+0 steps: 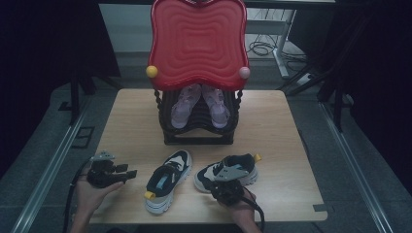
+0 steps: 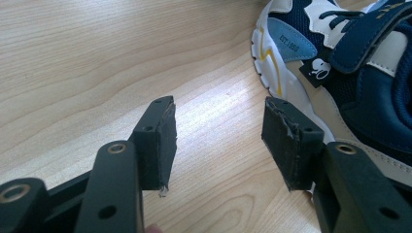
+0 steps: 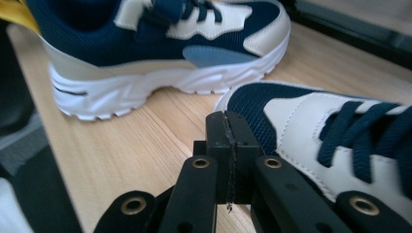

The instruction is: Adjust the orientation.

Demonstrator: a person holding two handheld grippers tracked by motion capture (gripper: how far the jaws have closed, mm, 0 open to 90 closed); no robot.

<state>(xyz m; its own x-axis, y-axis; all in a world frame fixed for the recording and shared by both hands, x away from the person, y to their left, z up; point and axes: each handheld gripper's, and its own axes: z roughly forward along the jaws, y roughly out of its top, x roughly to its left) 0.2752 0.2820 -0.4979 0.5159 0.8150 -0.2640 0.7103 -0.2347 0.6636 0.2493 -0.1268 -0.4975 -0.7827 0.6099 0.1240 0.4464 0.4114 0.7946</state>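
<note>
A lab or test bay is indicated: a small wooden table (image 1: 272, 121) is ringed by black curtains (image 1: 43, 43), floor rails (image 1: 48, 165) are laid alongside, and loose cables (image 1: 262, 48) are seen beneath a white desk frame (image 1: 282, 43) behind.

Two navy-and-cream sneakers (image 1: 168, 180) (image 1: 228, 171), two pink sandals (image 1: 184, 106) (image 1: 215, 106), one black ribbed stool (image 1: 199, 128), one red wavy plastic tray (image 1: 198, 41) at twelve o'clock, two hand-held grippers (image 1: 131, 173) (image 1: 221, 187).
</note>
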